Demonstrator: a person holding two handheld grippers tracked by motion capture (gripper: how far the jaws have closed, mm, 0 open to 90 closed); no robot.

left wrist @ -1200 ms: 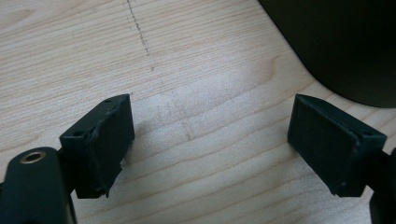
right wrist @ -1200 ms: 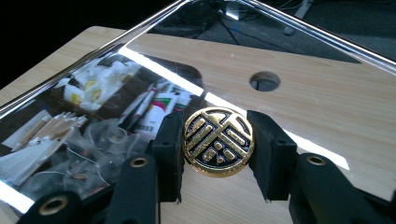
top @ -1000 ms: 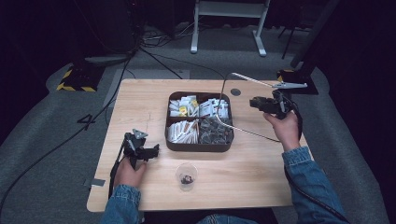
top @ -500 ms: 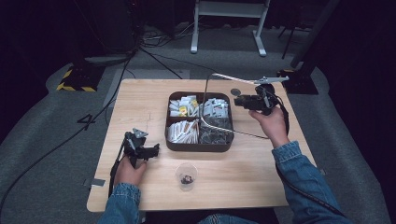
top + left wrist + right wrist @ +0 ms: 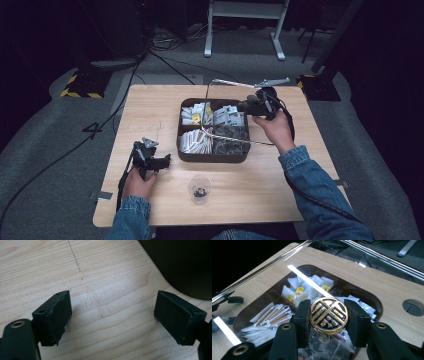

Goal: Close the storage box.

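Right tool [image 5: 329,316] pinches a round gold-and-black knob [image 5: 328,316] between its two black pads, one on each side of the disc. That knob sits on a clear lid [image 5: 274,287], which shows as glossy streaks of reflected light above the dark tray [image 5: 375,300]. In the high view the right tool [image 5: 248,105] hangs over the far right part of the tray [image 5: 212,156], and the lid [image 5: 227,112] is tilted there, its thin edge catching light above the compartments. Inside the tray lie white packets with yellow tags [image 5: 298,291] at the far side, paper sachets [image 5: 270,317] on the near left and dark wrapped pieces [image 5: 229,140] on the near right.

Left tool [image 5: 112,317] rests with its jaws spread wide over bare tabletop [image 5: 105,277], nothing between them, a corner of the tray [image 5: 185,262] just to its far right. Seen from above, the left tool [image 5: 162,161] lies near the tray's left wall. A small clear cup [image 5: 199,188] with something dark in it stands on the tabletop [image 5: 150,107] near the front edge, between the two forearms.
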